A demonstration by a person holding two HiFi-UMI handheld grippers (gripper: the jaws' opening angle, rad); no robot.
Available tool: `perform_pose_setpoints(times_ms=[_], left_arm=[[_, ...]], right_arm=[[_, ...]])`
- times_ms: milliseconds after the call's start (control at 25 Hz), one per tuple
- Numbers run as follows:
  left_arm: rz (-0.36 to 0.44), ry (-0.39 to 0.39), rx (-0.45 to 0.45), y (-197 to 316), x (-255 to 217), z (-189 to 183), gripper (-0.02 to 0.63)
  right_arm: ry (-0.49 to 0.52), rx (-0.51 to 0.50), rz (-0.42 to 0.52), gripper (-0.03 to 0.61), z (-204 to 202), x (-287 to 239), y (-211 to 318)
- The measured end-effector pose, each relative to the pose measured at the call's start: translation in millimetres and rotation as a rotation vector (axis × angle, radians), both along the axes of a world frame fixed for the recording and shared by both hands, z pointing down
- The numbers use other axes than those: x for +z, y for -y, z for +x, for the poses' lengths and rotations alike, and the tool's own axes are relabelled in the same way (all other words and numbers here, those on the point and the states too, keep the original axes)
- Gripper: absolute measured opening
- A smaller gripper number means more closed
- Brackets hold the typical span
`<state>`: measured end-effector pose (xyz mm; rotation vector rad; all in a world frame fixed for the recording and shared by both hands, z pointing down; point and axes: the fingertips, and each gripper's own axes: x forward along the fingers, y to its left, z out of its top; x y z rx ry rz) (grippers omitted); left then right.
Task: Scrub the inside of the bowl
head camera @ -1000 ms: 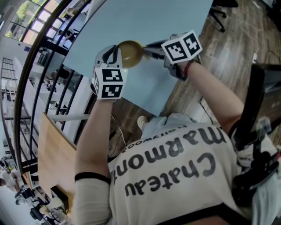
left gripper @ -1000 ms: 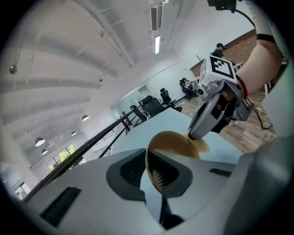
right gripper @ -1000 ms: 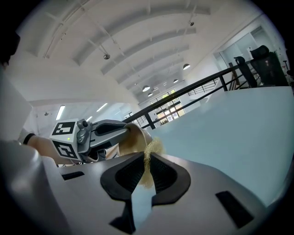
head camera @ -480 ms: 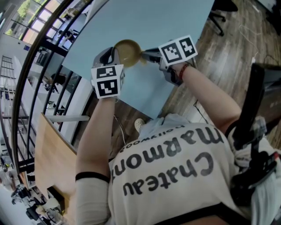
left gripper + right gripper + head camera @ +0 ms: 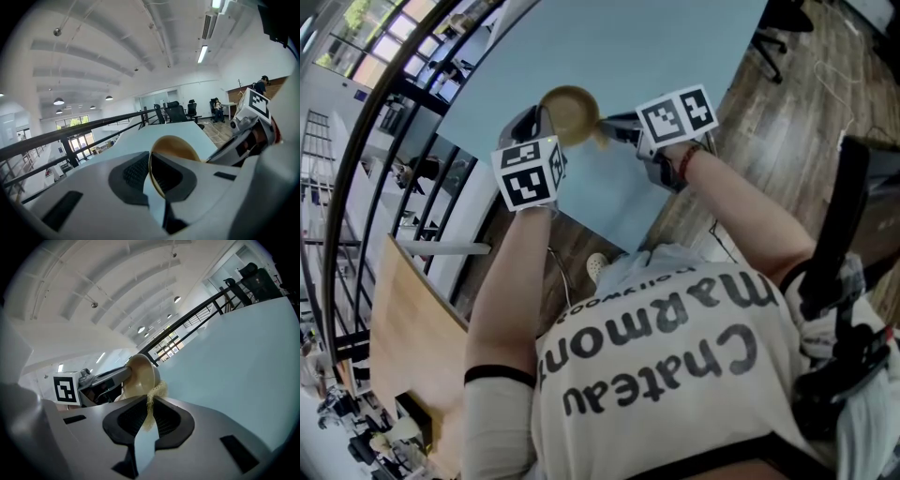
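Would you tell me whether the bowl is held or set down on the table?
Held: the left gripper pinches the bowl by its rim, and the right gripper view shows it clear of the table.

Bowl (image 5: 570, 112) above table (image 5: 675, 56), between grippers: left gripper (image 5: 546, 124) clamps its left rim, right gripper (image 5: 612, 127) at right pinches scrubber (image 5: 151, 401) against bowl's edge. Railing (image 5: 93, 125) left of table.
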<state>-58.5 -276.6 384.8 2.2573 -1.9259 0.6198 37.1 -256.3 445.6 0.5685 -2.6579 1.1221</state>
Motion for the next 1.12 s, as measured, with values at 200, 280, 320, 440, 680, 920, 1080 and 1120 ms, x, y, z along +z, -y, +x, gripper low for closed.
perform_pose_setpoints(times_ms=[200,280,320,440,680,920,1080,1120], left_arm=[[-0.012,-0.098,-0.051,1.5,1.8,-6.5,0.017],[-0.017,-0.137,-0.062,-0.4,6.0,-11.1,0.017],[-0.020,-0.161,-0.070,-1.0,8.1,-13.1,0.017],[-0.027,-0.233,-0.099,-1.6,12.8,-15.4,0.017],[-0.035,-0.336,-0.133,-3.6,21.3,-16.7,0.017],[-0.039,-0.432,-0.166,-6.4,23.7,-17.8,0.017],[-0.035,-0.485,-0.176,-8.4,24.5,-18.1,0.017],[-0.035,-0.501,-0.180,-8.6,25.1,-18.4,0.017]], right_arm=[[0.010,-0.016,-0.009,0.058,-4.3,-0.9,-5.4],[0.019,-0.014,-0.015,0.058,-8.3,-0.9,-9.5],[0.023,-0.015,-0.018,0.058,-9.7,-0.9,-11.1],[0.025,-0.014,-0.020,0.058,-11.1,-0.5,-13.2],[0.043,-0.010,-0.028,0.058,-11.0,-0.2,-17.1],[0.057,-0.026,-0.032,0.058,-13.5,-4.7,-24.4],[0.057,-0.040,-0.028,0.058,-17.5,-6.7,-29.2],[0.060,-0.043,-0.029,0.058,-18.5,-7.1,-30.3]])
